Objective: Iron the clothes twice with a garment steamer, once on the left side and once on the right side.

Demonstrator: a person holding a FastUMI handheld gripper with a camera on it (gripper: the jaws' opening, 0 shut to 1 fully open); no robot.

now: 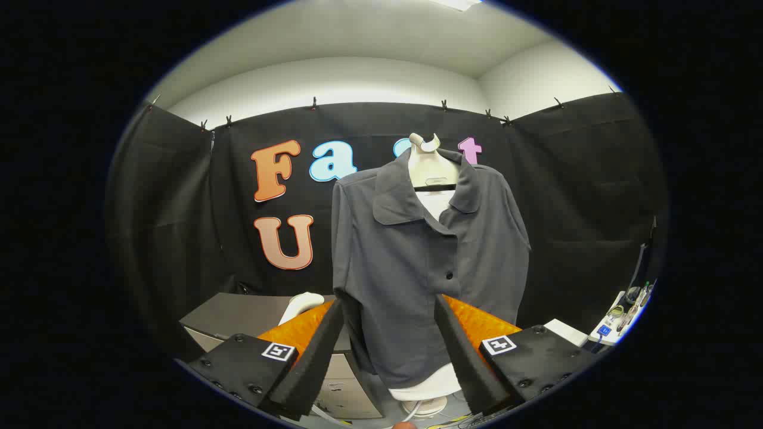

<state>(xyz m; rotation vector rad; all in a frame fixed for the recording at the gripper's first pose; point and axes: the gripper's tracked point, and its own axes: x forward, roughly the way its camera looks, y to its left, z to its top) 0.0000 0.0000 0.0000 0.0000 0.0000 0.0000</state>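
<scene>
- Black cloth walls back a grey shirt hung on a pale mannequin.
- Gripper spread wide, holding nothing, shirt beyond its fingers.
- White steamer sits on a grey cabinet beside the shirt.

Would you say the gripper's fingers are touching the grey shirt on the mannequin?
Cannot tell. In the gripper view, the open fingers overlap the grey shirt's lower hem, which hangs beyond them; no gap or contact shows plainly.

The tongs stand spread wide, fingers gripping nothing
</scene>
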